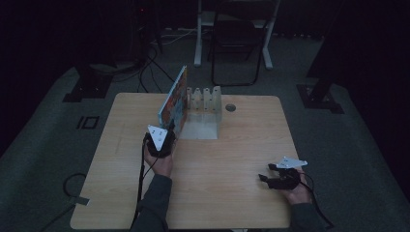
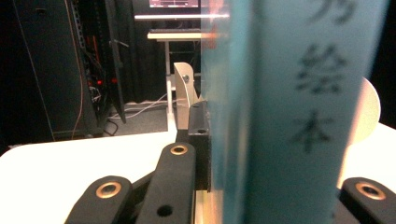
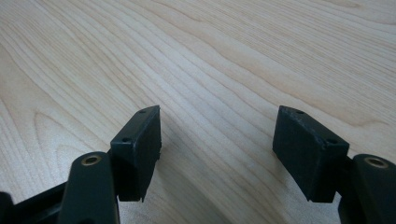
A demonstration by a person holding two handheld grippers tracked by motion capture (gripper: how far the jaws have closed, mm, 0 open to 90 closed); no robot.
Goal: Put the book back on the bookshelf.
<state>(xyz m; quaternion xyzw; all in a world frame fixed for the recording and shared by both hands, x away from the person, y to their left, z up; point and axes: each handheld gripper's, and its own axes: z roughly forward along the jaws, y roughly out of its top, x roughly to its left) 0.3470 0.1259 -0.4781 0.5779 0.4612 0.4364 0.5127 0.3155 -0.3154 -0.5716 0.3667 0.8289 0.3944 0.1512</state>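
Note:
A thin picture book stands upright on its edge on the wooden table, just left of a white slotted book rack. My left gripper is shut on the book's near end. In the left gripper view the pale blue spine with dark printed characters sits between the jaws, and a rack divider rises behind it. My right gripper rests low at the table's near right, open. Its two black pads stand well apart over bare wood.
A round cable hole lies in the tabletop right of the rack. Beyond the far edge are a dark chair, white desk legs and floor cables. The room is dim.

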